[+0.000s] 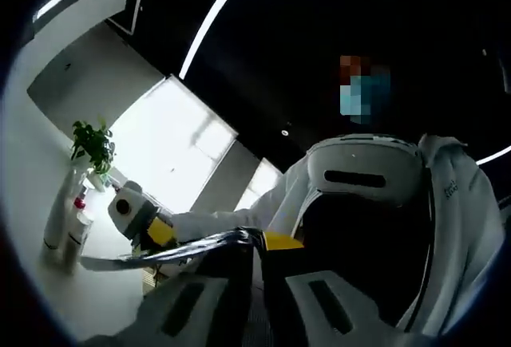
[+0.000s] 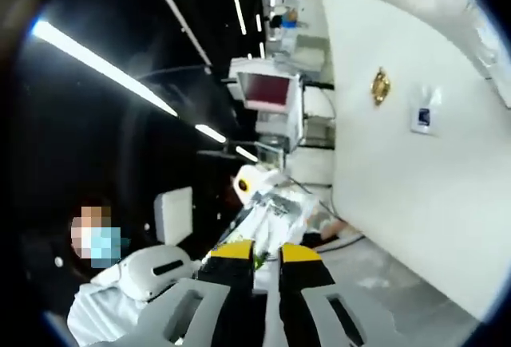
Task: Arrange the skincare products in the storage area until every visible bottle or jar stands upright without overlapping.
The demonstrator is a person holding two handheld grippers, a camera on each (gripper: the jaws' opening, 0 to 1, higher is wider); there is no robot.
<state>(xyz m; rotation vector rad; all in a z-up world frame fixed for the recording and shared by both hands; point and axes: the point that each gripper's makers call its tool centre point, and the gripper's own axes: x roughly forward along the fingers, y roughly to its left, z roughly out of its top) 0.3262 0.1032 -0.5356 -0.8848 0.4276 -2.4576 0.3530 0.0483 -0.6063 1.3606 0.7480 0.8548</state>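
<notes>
My left gripper [image 1: 259,243] is shut on one end of a shiny clear plastic wrapper [image 1: 160,253], which stretches away to the left. The right gripper [image 1: 140,218], white with yellow tips, holds its far end. In the right gripper view my right gripper [image 2: 267,253] is shut on the same crumpled wrapper [image 2: 283,203], and the left gripper [image 2: 249,179] sits just beyond it. Two white bottles [image 1: 56,218], one with a red cap [image 1: 78,203], stand upright on a white surface at the far left.
A person in white clothes [image 1: 367,203] stands close behind the grippers. A green potted plant [image 1: 93,149] stands beside the bottles. A white panel [image 2: 415,163] with a gold fitting lies to the right, and a monitor [image 2: 267,92] stands behind.
</notes>
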